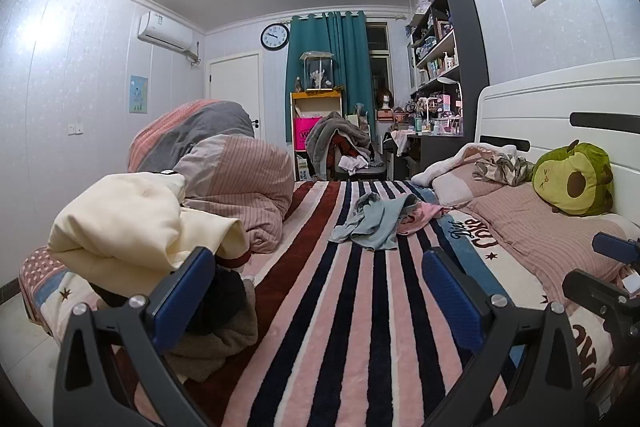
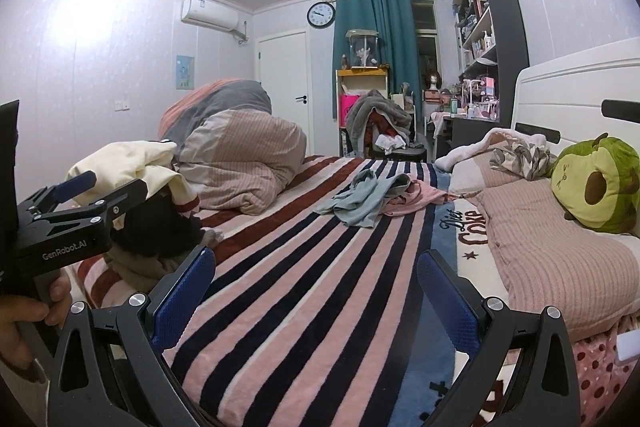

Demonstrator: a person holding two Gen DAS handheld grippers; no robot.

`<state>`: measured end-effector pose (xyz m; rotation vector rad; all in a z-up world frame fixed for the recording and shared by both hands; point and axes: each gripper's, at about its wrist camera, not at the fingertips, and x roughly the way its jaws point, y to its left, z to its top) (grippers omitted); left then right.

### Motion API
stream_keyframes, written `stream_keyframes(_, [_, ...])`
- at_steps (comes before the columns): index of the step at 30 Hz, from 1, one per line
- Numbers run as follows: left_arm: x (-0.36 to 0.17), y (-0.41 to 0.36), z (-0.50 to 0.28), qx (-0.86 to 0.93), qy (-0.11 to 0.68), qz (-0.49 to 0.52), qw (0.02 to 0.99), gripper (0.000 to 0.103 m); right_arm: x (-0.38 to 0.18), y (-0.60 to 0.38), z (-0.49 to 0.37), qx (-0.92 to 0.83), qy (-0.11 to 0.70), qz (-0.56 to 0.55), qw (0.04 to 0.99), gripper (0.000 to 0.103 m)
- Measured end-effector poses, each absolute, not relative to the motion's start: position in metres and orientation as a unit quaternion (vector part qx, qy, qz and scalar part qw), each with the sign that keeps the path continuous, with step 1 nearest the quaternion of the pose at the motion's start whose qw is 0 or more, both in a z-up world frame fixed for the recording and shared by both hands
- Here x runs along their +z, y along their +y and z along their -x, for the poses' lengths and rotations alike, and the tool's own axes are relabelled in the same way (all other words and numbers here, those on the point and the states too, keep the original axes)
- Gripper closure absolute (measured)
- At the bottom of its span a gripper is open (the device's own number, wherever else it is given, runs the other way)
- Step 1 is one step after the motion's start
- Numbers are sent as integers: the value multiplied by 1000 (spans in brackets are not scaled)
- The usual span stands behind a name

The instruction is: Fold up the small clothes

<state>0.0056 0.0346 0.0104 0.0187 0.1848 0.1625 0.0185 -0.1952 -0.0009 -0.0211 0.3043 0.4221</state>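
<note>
A crumpled light blue garment (image 1: 376, 223) (image 2: 360, 199) lies mid-bed on the striped blanket (image 1: 340, 327) (image 2: 312, 287), with a pink garment (image 1: 420, 215) (image 2: 412, 199) bunched against its right side. My left gripper (image 1: 320, 283) hovers low over the blanket, well short of the clothes, open and holding nothing. My right gripper (image 2: 318, 287) is open too, empty, at a similar distance from them. In the right wrist view the left gripper (image 2: 116, 183) shows at the left, held by a hand (image 2: 24, 315). The right gripper (image 1: 600, 263) peeks in at the left wrist view's right edge.
A cream garment (image 1: 132, 223) tops a dark clothes heap at the bed's left edge. Behind it sits a bundled striped duvet (image 1: 240, 179). An avocado plush (image 1: 576, 179), a pink pillow (image 1: 540, 227) and a white headboard (image 1: 560, 99) line the right side.
</note>
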Motion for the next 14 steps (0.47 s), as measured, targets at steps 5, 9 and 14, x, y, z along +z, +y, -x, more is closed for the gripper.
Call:
stream_keyframes(5, [10, 35, -6, 81, 92, -9, 992, 1, -1, -195, -18, 208, 151, 10, 966, 2])
stream_keyframes(9, [9, 36, -6, 81, 92, -9, 992, 1, -1, -195, -18, 208, 150, 9, 966, 2])
stream_keyframes(14, [9, 37, -7, 80, 96, -7, 992, 1, -1, -195, -18, 208, 151, 9, 966, 2])
